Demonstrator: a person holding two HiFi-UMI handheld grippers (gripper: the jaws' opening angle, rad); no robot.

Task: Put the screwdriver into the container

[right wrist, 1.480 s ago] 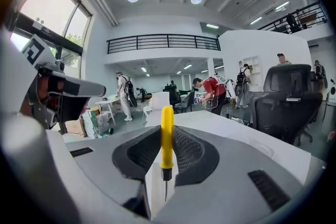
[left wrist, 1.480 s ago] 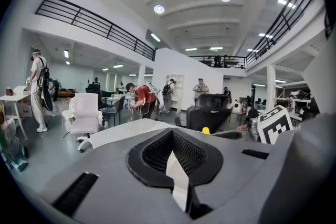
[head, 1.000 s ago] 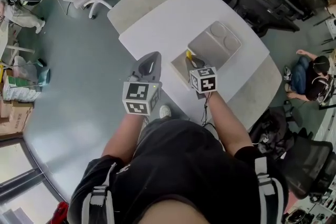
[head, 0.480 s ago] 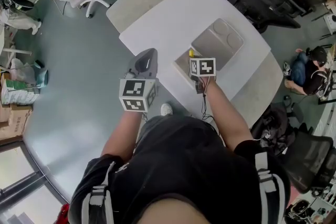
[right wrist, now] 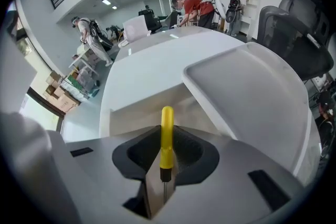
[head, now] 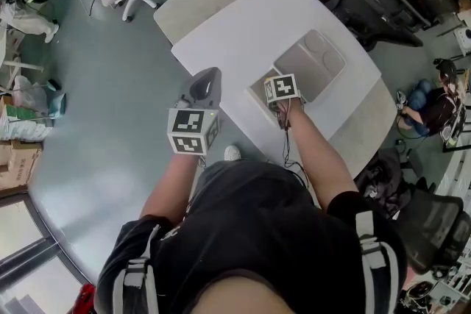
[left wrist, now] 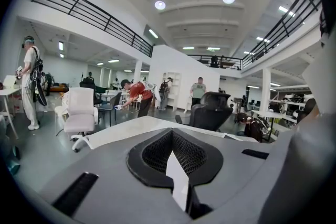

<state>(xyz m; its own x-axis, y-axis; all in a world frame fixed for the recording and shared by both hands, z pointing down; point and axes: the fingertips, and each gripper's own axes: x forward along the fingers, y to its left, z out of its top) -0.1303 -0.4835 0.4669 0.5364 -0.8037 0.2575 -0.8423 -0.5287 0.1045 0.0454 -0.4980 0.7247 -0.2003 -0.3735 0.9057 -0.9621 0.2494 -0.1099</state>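
- We see a white table (head: 235,18) bearing a pale container (head: 309,66) (lid open alongside).
- Our left gripper (left wrist: 178,176), jaws together and empty, hangs beside the table.
- Our right gripper (right wrist: 164,165) clamps a slim, yellow-handled screwdriver (right wrist: 166,136) over the container.

**One camera overhead, two riding low along the jaws**

The head view looks steeply down from above the person onto the white table (head: 243,18), taking in the left gripper (head: 208,79) and the right gripper (head: 274,87). The left gripper view faces almost level across the table into the hall. The right gripper view sits close over the container (right wrist: 252,92), with the screwdriver (right wrist: 166,134) in its foreground. Both gripper views share the black chair (left wrist: 210,107) (right wrist: 294,23).
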